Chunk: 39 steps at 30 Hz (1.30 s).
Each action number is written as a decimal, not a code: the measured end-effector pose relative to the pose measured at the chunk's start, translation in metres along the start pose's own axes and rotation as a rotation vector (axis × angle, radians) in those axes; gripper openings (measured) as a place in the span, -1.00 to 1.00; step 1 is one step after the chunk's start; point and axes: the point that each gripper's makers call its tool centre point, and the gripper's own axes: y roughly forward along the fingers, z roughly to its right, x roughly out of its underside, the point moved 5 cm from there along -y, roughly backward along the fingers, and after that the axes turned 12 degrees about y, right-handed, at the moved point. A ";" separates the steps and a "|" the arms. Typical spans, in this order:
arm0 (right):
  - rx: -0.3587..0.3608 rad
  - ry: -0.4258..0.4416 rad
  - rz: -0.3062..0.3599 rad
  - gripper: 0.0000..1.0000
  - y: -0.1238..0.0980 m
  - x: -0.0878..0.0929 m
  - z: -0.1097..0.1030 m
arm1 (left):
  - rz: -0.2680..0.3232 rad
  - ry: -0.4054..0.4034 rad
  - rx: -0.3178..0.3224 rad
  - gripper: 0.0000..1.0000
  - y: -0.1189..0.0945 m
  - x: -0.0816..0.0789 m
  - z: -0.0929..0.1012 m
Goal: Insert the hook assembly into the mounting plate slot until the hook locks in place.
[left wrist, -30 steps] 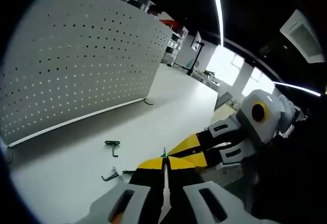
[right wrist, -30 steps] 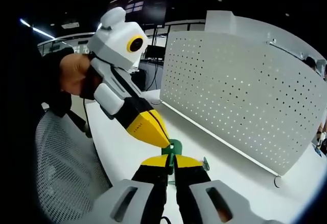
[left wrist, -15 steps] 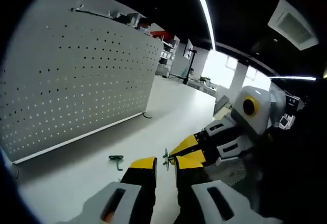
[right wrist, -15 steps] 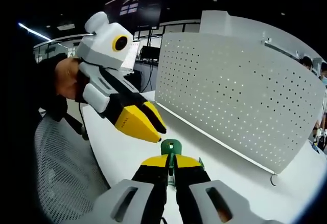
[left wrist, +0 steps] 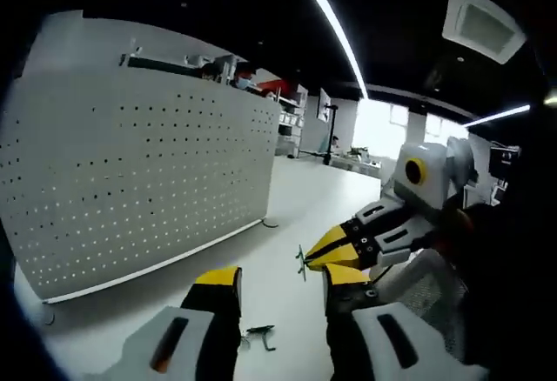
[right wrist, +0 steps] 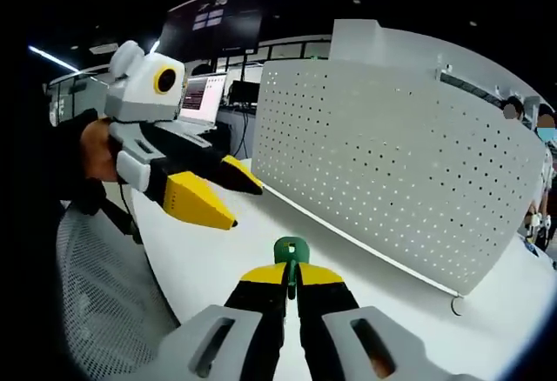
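My right gripper [right wrist: 291,275] is shut on a small green hook piece [right wrist: 290,250] that sticks up past its yellow tips, held above the white table [right wrist: 200,259]. The white perforated mounting plate [right wrist: 392,163] stands upright behind it. In the left gripper view my left gripper [left wrist: 280,278] is open, with nothing between its jaws. There the right gripper [left wrist: 335,248] reaches in from the right with the green piece [left wrist: 301,262] at its tip. Another green hook [left wrist: 259,336] lies on the table below. The left gripper [right wrist: 218,197] hovers open, apart from the piece, to its left.
The plate [left wrist: 148,181] also spans the left of the left gripper view, with a small foot loop [right wrist: 457,305] at its far corner. A mesh chair [right wrist: 96,311] sits by the table's near edge. A monitor [right wrist: 204,94] stands behind the left gripper.
My left gripper went from shut beside the right gripper's tips to wide open and has drawn back from them. The green piece stays in the right gripper.
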 end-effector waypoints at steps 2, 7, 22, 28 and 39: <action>0.007 0.007 0.008 -0.99 0.000 -0.003 0.003 | 0.014 0.013 -0.033 -0.12 -0.002 0.000 -0.004; 0.026 0.015 0.023 -0.99 0.001 -0.009 0.009 | 0.034 0.034 -0.123 0.03 -0.009 0.000 -0.016; 0.109 0.032 0.112 -0.98 0.010 -0.051 0.048 | 0.057 0.049 -0.250 0.22 -0.022 0.022 -0.024; 0.155 0.075 0.173 -0.98 0.015 -0.075 0.075 | 0.057 0.032 -0.272 0.21 -0.024 0.028 -0.028; 0.245 0.166 0.317 -0.98 0.034 -0.122 0.121 | 0.040 0.049 -0.297 0.21 -0.024 0.033 -0.035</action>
